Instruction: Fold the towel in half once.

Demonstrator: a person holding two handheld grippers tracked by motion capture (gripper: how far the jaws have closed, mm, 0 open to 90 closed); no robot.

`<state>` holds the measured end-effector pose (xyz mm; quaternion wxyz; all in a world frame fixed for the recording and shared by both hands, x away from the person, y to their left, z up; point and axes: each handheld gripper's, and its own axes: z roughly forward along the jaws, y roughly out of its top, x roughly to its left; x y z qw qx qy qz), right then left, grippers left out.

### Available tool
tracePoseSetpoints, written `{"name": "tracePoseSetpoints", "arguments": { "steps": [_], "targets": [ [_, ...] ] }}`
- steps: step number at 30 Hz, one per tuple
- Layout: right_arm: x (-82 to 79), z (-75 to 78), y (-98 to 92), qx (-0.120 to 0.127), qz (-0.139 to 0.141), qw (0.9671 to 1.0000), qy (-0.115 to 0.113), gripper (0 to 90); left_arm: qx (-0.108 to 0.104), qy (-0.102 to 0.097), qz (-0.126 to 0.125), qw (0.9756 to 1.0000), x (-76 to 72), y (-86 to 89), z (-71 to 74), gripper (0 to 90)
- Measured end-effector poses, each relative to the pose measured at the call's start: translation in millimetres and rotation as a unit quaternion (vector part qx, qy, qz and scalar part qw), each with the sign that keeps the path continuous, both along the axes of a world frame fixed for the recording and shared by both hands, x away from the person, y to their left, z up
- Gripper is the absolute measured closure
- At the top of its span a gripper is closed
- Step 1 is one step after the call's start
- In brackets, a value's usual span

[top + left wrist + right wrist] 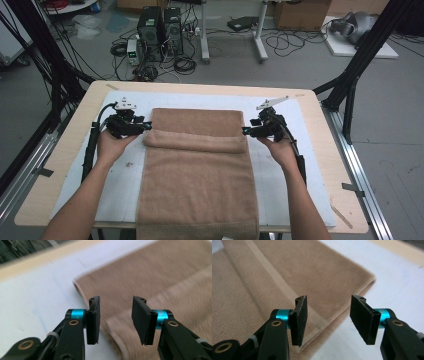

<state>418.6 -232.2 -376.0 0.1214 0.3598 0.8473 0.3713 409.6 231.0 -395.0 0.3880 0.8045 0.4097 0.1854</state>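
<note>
A tan towel (197, 175) lies lengthwise on the white mat (120, 175), and its near end hangs over the table's front edge. Its far part is folded back toward me, leaving a rolled fold edge (195, 141) across its width. My left gripper (147, 126) sits at the left end of that fold, open. In the left gripper view the towel's corner (162, 277) lies beyond and under the spread jaws of the left gripper (115, 320), and the pads are clear of it. My right gripper (245, 131) is open at the fold's right end. In the right gripper view the right gripper (327, 320) hovers over the towel's edge (262, 277) without touching it.
The mat covers most of a light wooden table (70, 150). Black frame posts (350, 85) stand at the table's right and left sides. Computer towers (160, 32) and loose cables lie on the floor beyond the far edge.
</note>
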Motion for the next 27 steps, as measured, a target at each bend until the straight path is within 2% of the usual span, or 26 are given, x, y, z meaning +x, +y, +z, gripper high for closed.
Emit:
{"name": "tracePoseSetpoints", "arguments": {
  "steps": [1, 5, 7, 10, 13, 17, 18, 21, 23, 27],
  "targets": [
    [-1.4, -5.6, 2.3, 0.001, 0.004, 1.0000, 0.004, 47.6, 0.001, -0.001, -0.004, 1.0000, -1.5, -1.1, -5.4, 57.3],
    [-3.4, -25.2, 13.4, -0.012, 0.025, 0.9992, 0.028, 49.0, 0.006, 0.020, -0.015, 0.9997, -1.7, -7.2, -21.8, 57.2],
    [-4.1, -33.0, 18.4, -0.019, 0.036, 0.9985, 0.037, 49.7, 0.008, 0.033, -0.030, 0.9990, -1.5, -12.2, -28.2, 57.2],
    [-5.4, -42.4, 22.2, -0.027, 0.037, 0.9978, 0.049, 51.5, 0.029, 0.041, -0.042, 0.9978, -2.3, -19.8, -33.5, 56.5],
    [-5.9, -48.5, 22.1, -0.025, 0.030, 0.9978, 0.053, 56.7, 0.041, 0.046, -0.039, 0.9973, -2.6, -23.1, -35.1, 59.7],
    [-8.4, -50.3, 24.7, -0.040, 0.031, 0.9978, 0.043, 71.6, 0.060, 0.039, -0.050, 0.9962, -5.4, -27.6, -33.5, 73.3],
    [-8.6, -49.9, 25.0, -0.038, 0.032, 0.9977, 0.046, 78.4, 0.063, 0.037, -0.049, 0.9961, -6.5, -29.2, -33.3, 76.5],
    [-8.5, -49.6, 25.5, -0.037, 0.038, 0.9974, 0.049, 82.9, 0.069, 0.030, -0.050, 0.9959, -8.9, -31.5, -31.0, 83.5],
    [-9.0, -48.1, 24.1, -0.033, 0.043, 0.9974, 0.049, 84.5, 0.073, 0.024, -0.052, 0.9957, -10.8, -31.8, -28.7, 84.3],
    [-11.2, -43.4, 19.8, -0.021, 0.048, 0.9975, 0.048, 85.8, 0.065, 0.008, -0.055, 0.9964, -16.0, -30.1, -21.3, 84.7]
  ]
}}
